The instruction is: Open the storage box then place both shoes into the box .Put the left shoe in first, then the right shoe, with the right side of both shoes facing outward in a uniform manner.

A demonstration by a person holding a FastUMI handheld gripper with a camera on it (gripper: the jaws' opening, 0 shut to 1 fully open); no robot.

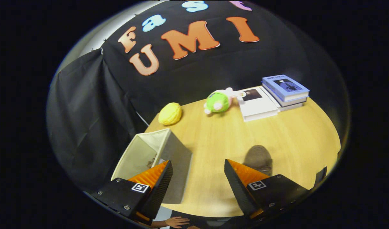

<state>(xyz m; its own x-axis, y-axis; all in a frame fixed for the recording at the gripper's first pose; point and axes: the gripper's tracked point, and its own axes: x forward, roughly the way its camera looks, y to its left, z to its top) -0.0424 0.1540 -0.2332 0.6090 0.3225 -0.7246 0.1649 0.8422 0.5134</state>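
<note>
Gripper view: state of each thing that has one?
gripper: open, fingers wide apart, nothing between them
storage box: top open, standing at the table's edge beside one finger
shoe: dark, on the table just beyond the other finger
books: closed, stacked at the far side

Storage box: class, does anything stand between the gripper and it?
Nothing visible does. The storage box sits just beyond one finger of the open gripper, with its mouth uncovered.
</note>
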